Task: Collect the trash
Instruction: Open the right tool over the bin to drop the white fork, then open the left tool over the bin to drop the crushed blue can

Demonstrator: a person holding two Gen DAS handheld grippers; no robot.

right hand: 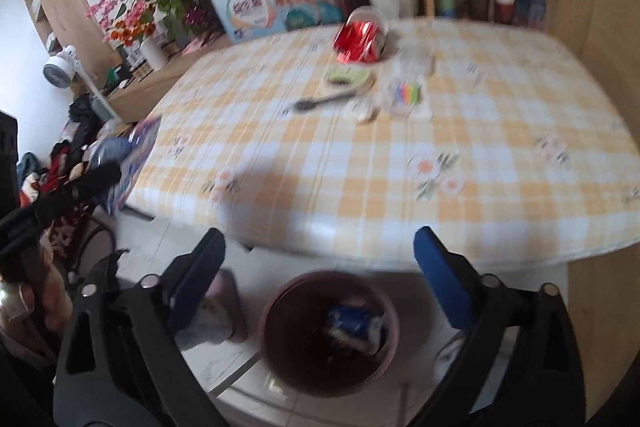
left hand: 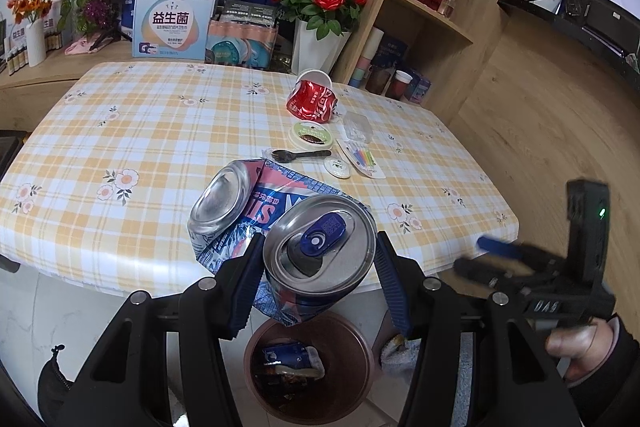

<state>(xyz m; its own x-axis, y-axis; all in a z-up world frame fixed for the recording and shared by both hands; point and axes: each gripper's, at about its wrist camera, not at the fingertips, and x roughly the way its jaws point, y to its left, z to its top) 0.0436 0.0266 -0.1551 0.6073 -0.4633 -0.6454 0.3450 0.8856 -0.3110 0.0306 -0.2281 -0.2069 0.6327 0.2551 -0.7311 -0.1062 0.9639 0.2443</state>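
While the left claw clamps a crushed blue-and-white can between its pads, the can hangs past the near edge of the tabletop, roughly above the brown bin on the floor. Not released yet.

Right claw: jaws spread wide, nothing between them, hovering over the same bin just off the tabletop edge. That view is motion-blurred, so fine detail is unreliable.

Bin contents: at least one blue wrapper or packet plus darker scraps at the bottom. Judged from that, some trash is already collected.

Left on the tabletop, all clustered toward the far right side:
- crushed red can, lying against a tipped white cup
- round green-rimmed lid, just in front of the red can
- black plastic spoon, beside the lid
- small round white lid, near the spoon's handle end
- clear plastic piece, hard to identify
- flat packet with coloured sticks

Judgement: early-to-middle stage. One item is about to drop; roughly six or seven pieces remain, well apart from the bin.
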